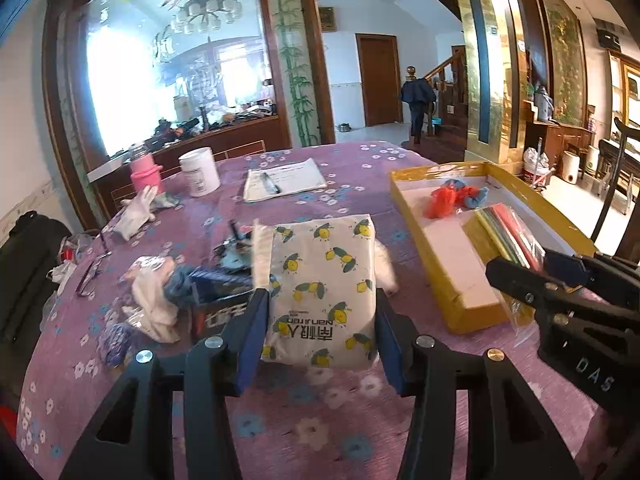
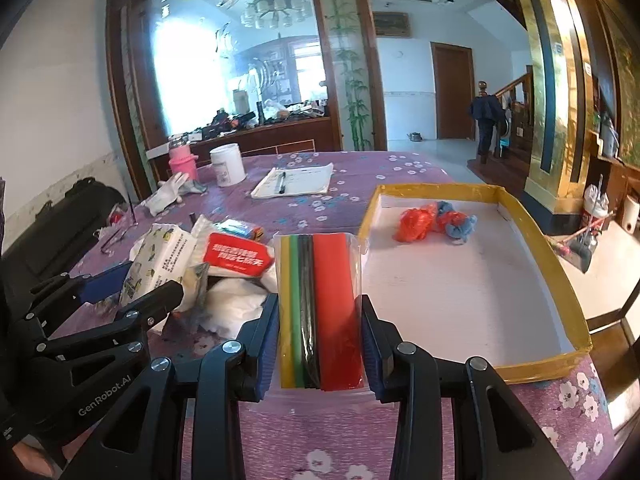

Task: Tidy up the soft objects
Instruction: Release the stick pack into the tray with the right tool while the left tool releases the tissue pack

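A: What's under the tissue pack point(image 1: 322, 292)?
B: Hidden, like the tray's point(image 1: 404, 187) near corner behind the right gripper point(image 1: 516, 276).
A: The notepad's point(image 2: 294, 180) writing?
B: Too small to read.

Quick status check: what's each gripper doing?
Left gripper shut on lemon-print tissue pack. Right gripper shut on coloured-sheet packet, beside yellow tray. Nothing blocking.

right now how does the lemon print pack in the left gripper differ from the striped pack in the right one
The lemon print pack is white, opaque and puffy; the striped pack is a clear sleeve showing flat yellow, green, black and red bands. The lemon print pack is wider; the striped pack is slimmer. Both are clamped between gripper pads, the left gripper and right gripper.
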